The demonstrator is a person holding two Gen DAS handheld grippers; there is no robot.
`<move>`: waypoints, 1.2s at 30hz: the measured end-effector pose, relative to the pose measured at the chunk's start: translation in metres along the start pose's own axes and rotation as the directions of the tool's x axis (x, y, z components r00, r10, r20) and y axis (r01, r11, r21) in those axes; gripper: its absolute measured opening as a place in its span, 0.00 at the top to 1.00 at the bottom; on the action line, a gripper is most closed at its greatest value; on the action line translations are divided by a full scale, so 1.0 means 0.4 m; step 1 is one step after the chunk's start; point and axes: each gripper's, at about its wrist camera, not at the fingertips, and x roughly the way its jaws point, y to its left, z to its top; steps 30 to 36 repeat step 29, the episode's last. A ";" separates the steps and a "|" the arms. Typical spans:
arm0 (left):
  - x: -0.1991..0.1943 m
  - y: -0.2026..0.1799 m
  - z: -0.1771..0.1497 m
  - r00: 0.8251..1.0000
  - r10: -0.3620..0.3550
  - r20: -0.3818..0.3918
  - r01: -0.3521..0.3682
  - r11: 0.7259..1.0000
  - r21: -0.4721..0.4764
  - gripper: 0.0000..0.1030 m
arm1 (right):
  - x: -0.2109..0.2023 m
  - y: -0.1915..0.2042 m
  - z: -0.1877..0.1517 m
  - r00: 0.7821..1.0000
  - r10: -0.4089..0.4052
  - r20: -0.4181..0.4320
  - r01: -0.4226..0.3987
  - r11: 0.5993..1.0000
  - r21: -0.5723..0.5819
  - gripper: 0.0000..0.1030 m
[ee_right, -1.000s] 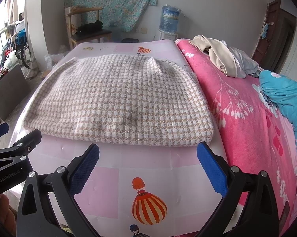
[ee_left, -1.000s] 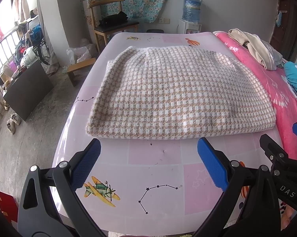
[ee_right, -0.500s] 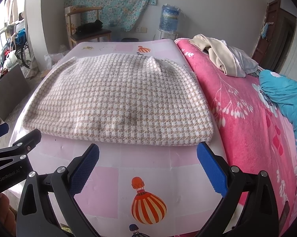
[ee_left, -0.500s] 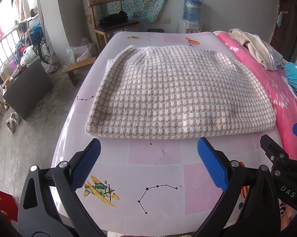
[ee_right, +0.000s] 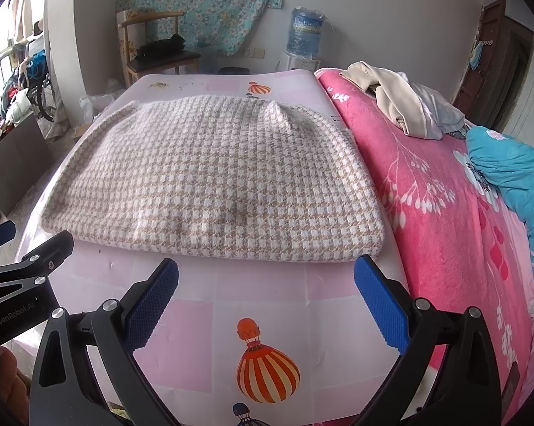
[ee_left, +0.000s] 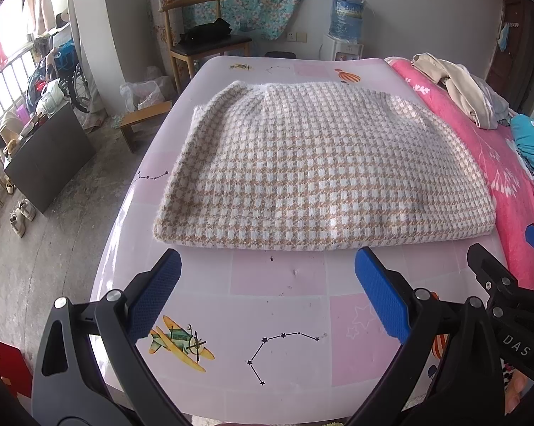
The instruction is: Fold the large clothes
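Observation:
A beige-and-white houndstooth garment [ee_left: 320, 170] [ee_right: 210, 181] lies folded into a flat rectangle on the pink patterned bed sheet [ee_left: 277, 323]. My left gripper [ee_left: 267, 294] hovers open just short of its near edge, toward the left half, nothing between its blue pads. My right gripper [ee_right: 265, 298] is open too, in front of the garment's near right part, empty. Each gripper's black frame shows at the edge of the other's view.
A pink floral blanket [ee_right: 444, 213] covers the bed's right side, with a beige and grey clothes pile [ee_right: 402, 106] and a teal garment [ee_right: 515, 177] on it. A wooden chair [ee_left: 203, 35] and a water dispenser [ee_left: 345, 32] stand beyond the bed; concrete floor lies to the left.
Almost nothing: both grippers stay open and nearly still in front of the garment, which has not moved.

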 end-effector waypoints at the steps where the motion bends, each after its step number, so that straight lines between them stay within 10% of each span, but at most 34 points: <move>1: 0.000 0.000 0.000 1.000 0.000 0.001 0.000 1.000 0.000 0.08 | 0.000 0.000 0.000 1.000 0.000 0.001 0.000 1.000 0.001 0.06; 36: -0.006 -0.005 0.001 1.000 0.002 0.004 -0.002 1.000 -0.005 0.08 | 0.007 -0.003 0.006 1.000 0.009 0.000 -0.009 1.000 0.008 0.06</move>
